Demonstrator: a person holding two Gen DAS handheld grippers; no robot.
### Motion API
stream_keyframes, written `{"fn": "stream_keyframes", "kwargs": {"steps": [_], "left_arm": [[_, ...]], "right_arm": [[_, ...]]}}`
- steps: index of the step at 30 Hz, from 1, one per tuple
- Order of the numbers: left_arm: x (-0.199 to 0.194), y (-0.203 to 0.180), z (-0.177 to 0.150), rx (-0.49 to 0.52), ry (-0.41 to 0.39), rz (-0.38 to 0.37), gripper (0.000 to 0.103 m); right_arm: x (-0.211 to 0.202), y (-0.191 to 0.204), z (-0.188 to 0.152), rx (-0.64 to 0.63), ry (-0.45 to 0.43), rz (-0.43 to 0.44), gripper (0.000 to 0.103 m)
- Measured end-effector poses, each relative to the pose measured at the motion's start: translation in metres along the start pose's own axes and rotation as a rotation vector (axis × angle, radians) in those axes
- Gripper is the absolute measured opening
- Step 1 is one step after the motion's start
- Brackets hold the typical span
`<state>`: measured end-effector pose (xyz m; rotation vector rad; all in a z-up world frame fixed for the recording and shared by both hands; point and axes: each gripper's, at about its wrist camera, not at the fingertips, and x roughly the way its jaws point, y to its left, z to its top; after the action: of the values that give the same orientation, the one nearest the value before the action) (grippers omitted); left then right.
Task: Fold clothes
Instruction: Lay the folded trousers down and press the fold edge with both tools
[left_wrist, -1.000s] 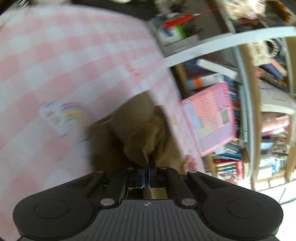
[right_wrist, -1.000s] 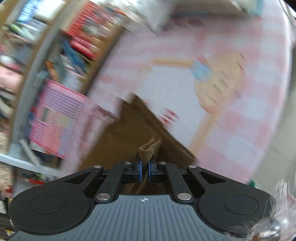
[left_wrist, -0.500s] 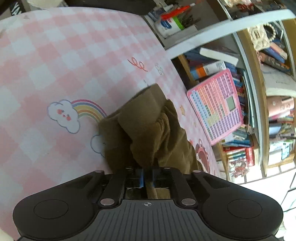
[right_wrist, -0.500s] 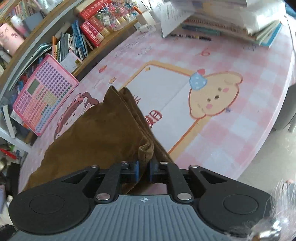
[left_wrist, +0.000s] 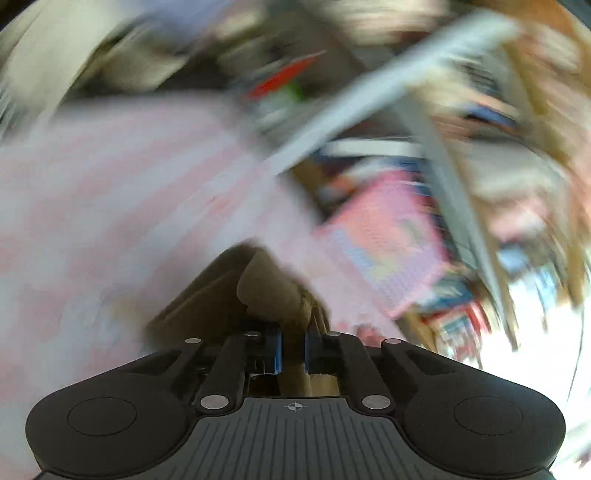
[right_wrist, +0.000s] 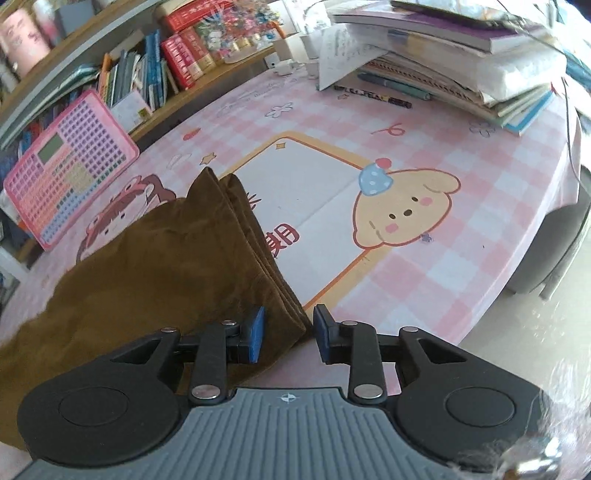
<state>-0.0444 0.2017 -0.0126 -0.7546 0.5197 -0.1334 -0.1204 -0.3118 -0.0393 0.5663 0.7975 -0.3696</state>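
Brown corduroy garment (right_wrist: 147, 266) is lying folded in layers on a pink checked table mat (right_wrist: 461, 266), its stacked edges running toward the right gripper (right_wrist: 287, 334). That gripper is sitting with its two blue-padded jaws spread apart, the near corner of the garment lying in the gap between them, gripped by neither.

One red printed character is showing on the mat just beside the fabric's edge; it is too partial to read. Printed on the mat are one cartoon puppy in a blue dotted hat (right_wrist: 402, 210) and one brown-haired cartoon figure, partly covered by the garment. One pink keypad toy (right_wrist: 66, 166) with a small green screen is leaning against a bookshelf (right_wrist: 147, 77) at the mat's far edge; its key labels are too small to read, as are the book spines. One tall pile of books and papers (right_wrist: 461, 48) is resting at the mat's far right, with one dark pen (right_wrist: 373, 96) lying just in front.

The left view is heavily blurred. The left gripper (left_wrist: 293, 349) is showing its jaws slightly apart with brown cloth (left_wrist: 258, 288) between them; whether it is pinching cannot be told.
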Motion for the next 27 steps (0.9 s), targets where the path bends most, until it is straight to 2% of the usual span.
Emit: {"fn": "stream_keyframes", "kwargs": {"steps": [1,3,6,7,8,10,12,14,16,17,20,23,25,26,27], "left_arm": [[-0.005,-0.009,0.0,0.061,-0.018,-0.006,0.009],[-0.006,-0.005,-0.003,0.075,-0.012,0.035,0.01],[0.024,0.046,-0.009,-0.112,0.16,0.215,0.011],[0.027,0.058,-0.011,-0.174,0.182,0.221,0.014],[0.023,0.063,-0.011,-0.207,0.167,0.197,0.016],[0.013,0.062,-0.009,-0.205,0.131,0.183,0.034],[0.003,0.062,-0.008,-0.195,0.097,0.201,0.038],[-0.008,0.068,-0.008,-0.238,0.077,0.208,0.045],[-0.014,0.074,-0.014,-0.298,0.081,0.214,0.059],[-0.011,0.073,-0.016,-0.318,0.094,0.221,0.063],[0.001,0.07,-0.019,-0.344,0.108,0.218,0.069],[0.012,0.067,-0.02,-0.357,0.114,0.212,0.069],[0.017,0.064,-0.02,-0.347,0.109,0.214,0.064],[0.019,0.063,-0.019,-0.348,0.111,0.218,0.055],[0.021,0.062,-0.018,-0.349,0.113,0.222,0.035]], "right_arm": [[0.0,0.001,0.0,-0.013,0.0,-0.005,0.028],[0.001,0.003,-0.001,-0.02,0.002,-0.013,0.028],[0.001,0.004,-0.001,-0.034,0.0,-0.017,0.028],[0.001,0.004,-0.001,-0.041,0.002,-0.018,0.028],[0.001,0.004,0.0,-0.038,0.006,-0.016,0.028],[0.0,0.003,0.001,-0.03,0.014,-0.013,0.028],[-0.002,0.001,0.002,-0.006,0.019,-0.004,0.028],[-0.006,0.0,0.003,0.02,0.023,0.009,0.029],[-0.011,0.0,0.004,0.051,0.024,0.053,0.04],[-0.012,0.0,0.004,0.066,0.025,0.075,0.046],[-0.009,0.006,0.002,0.05,0.043,0.064,0.047],[-0.005,0.012,0.0,0.023,0.06,0.037,0.045],[-0.003,0.014,-0.001,0.001,0.061,0.017,0.034],[-0.002,0.014,-0.002,-0.01,0.061,0.013,0.025],[0.0,0.014,-0.002,-0.021,0.061,0.01,0.022]]}}
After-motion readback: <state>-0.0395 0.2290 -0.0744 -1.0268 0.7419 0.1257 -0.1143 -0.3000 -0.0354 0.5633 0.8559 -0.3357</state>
